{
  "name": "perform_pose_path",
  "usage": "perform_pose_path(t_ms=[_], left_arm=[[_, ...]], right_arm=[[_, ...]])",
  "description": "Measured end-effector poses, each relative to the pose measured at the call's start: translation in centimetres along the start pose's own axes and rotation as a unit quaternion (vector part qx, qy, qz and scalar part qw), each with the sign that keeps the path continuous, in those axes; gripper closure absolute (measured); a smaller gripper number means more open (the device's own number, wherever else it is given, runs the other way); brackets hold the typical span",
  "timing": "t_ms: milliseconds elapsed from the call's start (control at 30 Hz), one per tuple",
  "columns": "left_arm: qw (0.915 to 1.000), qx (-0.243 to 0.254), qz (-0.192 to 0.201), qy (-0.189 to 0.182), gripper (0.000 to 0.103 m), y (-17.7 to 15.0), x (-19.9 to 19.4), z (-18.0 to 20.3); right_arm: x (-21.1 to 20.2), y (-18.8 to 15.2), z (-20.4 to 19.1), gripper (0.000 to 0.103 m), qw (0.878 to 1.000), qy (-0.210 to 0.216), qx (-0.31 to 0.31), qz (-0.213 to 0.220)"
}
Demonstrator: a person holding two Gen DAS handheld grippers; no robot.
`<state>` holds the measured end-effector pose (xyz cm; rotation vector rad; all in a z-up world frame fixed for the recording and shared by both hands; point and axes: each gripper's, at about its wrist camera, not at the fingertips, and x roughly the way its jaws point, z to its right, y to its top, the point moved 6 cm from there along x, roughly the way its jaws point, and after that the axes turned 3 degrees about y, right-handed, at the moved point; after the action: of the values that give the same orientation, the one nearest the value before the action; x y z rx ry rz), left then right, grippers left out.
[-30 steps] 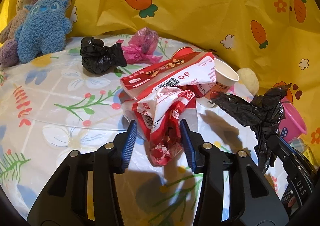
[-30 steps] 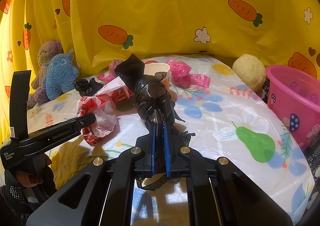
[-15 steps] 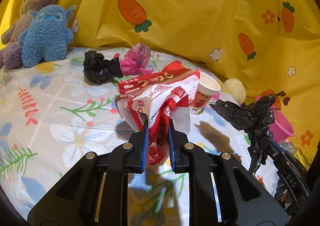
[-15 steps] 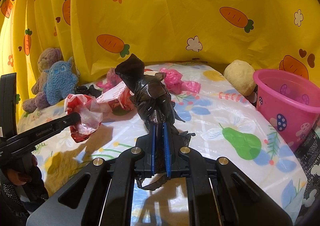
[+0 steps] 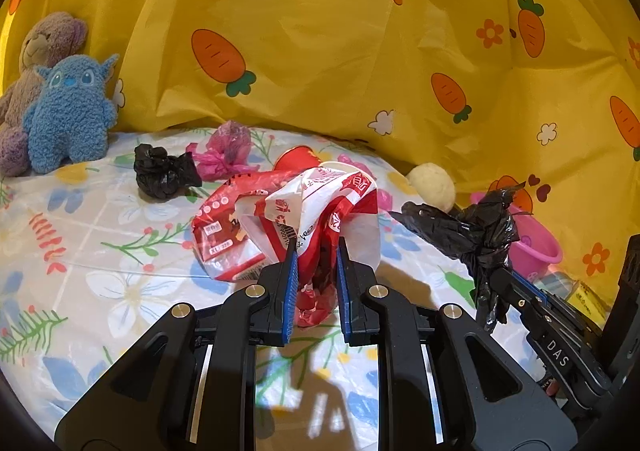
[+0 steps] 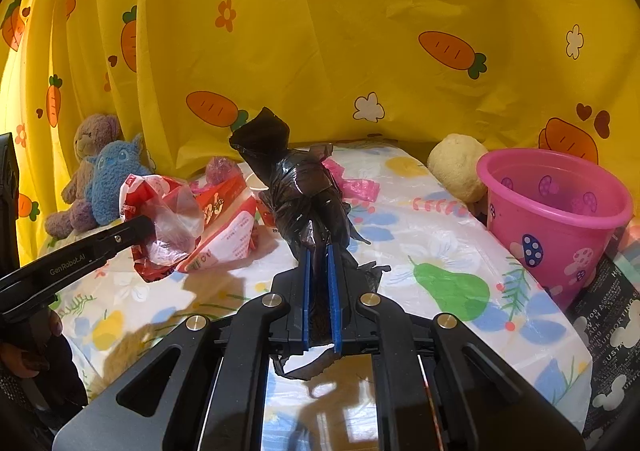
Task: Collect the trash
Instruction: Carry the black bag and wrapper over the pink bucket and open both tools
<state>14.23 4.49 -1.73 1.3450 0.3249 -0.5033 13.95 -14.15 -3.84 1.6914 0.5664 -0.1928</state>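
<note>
A: A yellow curtain printed with carrots and flowers hangs behind a table covered in a flowered plastic cloth. What sits on it?

B: At the back left, a blue plush toy leans against a brownish plush bear. Near them lie a crumpled black bag and a pink plastic bag, touching each other. A pale yellow ball rests just beside the pink bucket at the right edge.

A: And the grippers?

B: The left gripper is clamped on a red-and-white plastic bag, whose bunched part is squeezed between the blue pads. A red-and-white snack wrapper lies against that bag on its left; I cannot tell whether it is lifted along or resting on the cloth. The right gripper is closed tight on a second black bag, which stands up out of its pads.

A: Anything between them and the bucket?

B: In the left view, the held black bag and the right gripper's arm cover most of the bucket. A paper cup stands behind the black bag in the right view, mostly hidden. Another pink bag lies on the cloth beyond, between the trash and the ball. A person's hand shows at the lower left, under the left gripper's handle.
</note>
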Motion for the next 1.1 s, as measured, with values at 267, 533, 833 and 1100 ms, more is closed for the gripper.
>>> perform_pose_path(t_ms=[267,533,833,1100], left_arm=[[0.9996,0.022,-0.001,-0.015,0.087,0.1,0.5,2.4],[0.9984,0.039,-0.006,-0.041,0.087,0.2,1.0,5.3],[0.9952,0.067,-0.004,-0.071,0.087,1.0,1.8,9.1],[0.9908,0.092,-0.002,-0.099,0.087,2.2,3.0,13.1]], right_arm=[[-0.7,0.2,1.3,0.094,1.0,-0.009,0.008,0.01],[-1.3,0.6,2.7,0.094,0.999,-0.021,0.018,0.019],[-2.0,1.5,4.6,0.094,0.998,-0.037,0.026,0.032],[-3.1,3.4,7.7,0.094,0.995,-0.071,0.031,0.059]])
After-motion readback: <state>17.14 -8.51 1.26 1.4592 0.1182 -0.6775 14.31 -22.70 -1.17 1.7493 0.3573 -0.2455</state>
